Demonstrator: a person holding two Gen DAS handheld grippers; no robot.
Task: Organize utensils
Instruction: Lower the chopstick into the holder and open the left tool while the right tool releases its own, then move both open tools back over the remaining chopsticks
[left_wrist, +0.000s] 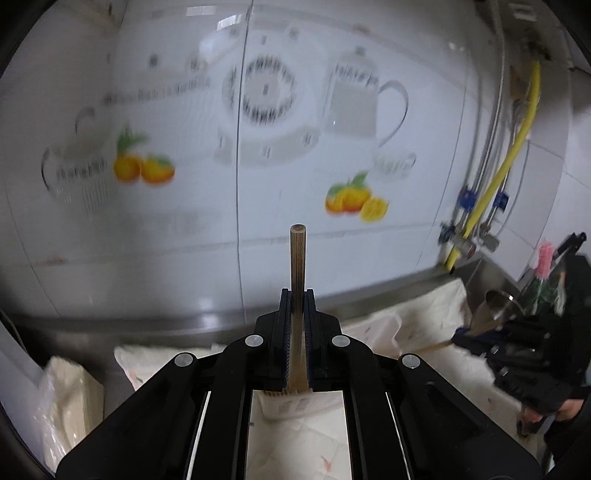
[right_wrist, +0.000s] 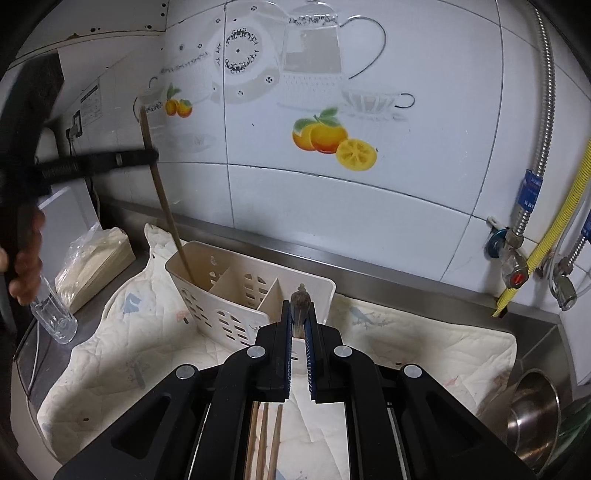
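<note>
While clamped on chopstick (left_wrist: 297, 258): left hand-held gripper (left_wrist: 297, 295).

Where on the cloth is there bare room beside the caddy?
Free: quilted cloth right of the utensil caddy, up to the steel bowl; also cloth front-left, between caddy and glass. Crowded: under the right hand-held gripper, where chopsticks lie.

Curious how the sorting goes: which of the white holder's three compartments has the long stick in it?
The leftmost compartment of the white holder, farthest from the right gripper; the chopstick held by the left gripper dips into it alone.
</note>
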